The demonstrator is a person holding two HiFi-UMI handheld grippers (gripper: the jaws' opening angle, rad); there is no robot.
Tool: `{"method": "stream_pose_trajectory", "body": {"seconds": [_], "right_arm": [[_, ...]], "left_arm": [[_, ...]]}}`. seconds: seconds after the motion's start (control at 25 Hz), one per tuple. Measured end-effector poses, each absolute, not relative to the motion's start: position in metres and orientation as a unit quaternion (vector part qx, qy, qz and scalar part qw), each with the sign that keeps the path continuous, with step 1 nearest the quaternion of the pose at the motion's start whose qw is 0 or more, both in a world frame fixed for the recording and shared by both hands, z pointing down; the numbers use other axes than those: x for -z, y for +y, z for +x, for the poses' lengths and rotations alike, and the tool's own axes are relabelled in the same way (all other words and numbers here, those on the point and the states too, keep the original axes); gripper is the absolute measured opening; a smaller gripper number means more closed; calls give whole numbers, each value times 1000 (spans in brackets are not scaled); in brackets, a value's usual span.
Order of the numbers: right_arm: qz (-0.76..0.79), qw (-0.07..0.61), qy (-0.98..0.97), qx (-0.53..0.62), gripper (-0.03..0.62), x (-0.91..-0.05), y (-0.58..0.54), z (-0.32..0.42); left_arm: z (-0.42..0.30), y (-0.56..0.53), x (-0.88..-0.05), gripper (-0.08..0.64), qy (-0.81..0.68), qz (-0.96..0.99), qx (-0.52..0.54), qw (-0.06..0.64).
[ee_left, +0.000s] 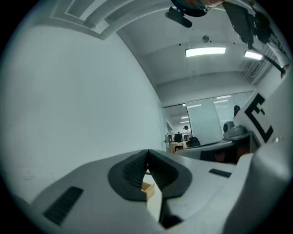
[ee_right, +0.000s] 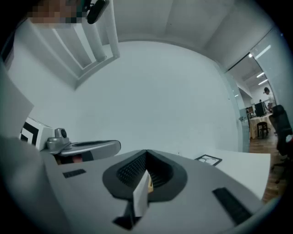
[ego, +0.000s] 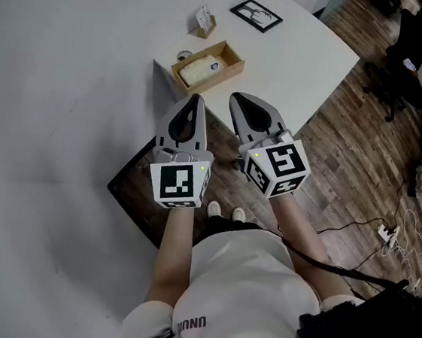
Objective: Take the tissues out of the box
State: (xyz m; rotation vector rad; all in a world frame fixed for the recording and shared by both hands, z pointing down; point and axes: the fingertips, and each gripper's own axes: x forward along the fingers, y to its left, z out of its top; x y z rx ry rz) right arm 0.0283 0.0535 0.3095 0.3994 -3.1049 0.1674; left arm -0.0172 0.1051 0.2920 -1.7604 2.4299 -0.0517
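An open wooden box point(ego: 207, 66) with a pale pack of tissues point(ego: 198, 70) in it sits near the front corner of the white table point(ego: 299, 61). Both grippers hang side by side in front of me, short of the table and pointing toward the box. The left gripper point(ego: 197, 98) has its jaws shut with nothing between them, tips meeting point(ee_left: 147, 151). To its right, the right gripper point(ego: 236, 98) is likewise shut and empty point(ee_right: 146, 152). A sliver of the wooden box point(ee_left: 147, 187) shows through the left jaws' gap.
On the table stand a black picture frame point(ego: 256, 14), a small card holder point(ego: 204, 21) and a small round object point(ego: 184, 55). A white wall runs along the left. An office chair point(ego: 407, 43) and a power strip with cables point(ego: 385, 231) are on the wood floor at right.
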Motion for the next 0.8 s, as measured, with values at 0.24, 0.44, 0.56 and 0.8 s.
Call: {"method": "stream_pose_trajectory", "body": {"seconds": [0.24,0.44,0.56,0.8], "right_arm": [[127,5,-991,-50,20,-312,58,24],[127,6,-991,-49,20,-312,61,23],[127,6,-991,-48,20,-313,63,22],[116,-8,-992,-47,21,-309,70,22]], "left_arm": [[-21,107,-294,14,807,-586,15,69],[-21,110,-294,15,807,-587,14,66],[-23,113,-298,15,808,-585,15,64],[-22,121,-295,14,808,-585,18,67]]}}
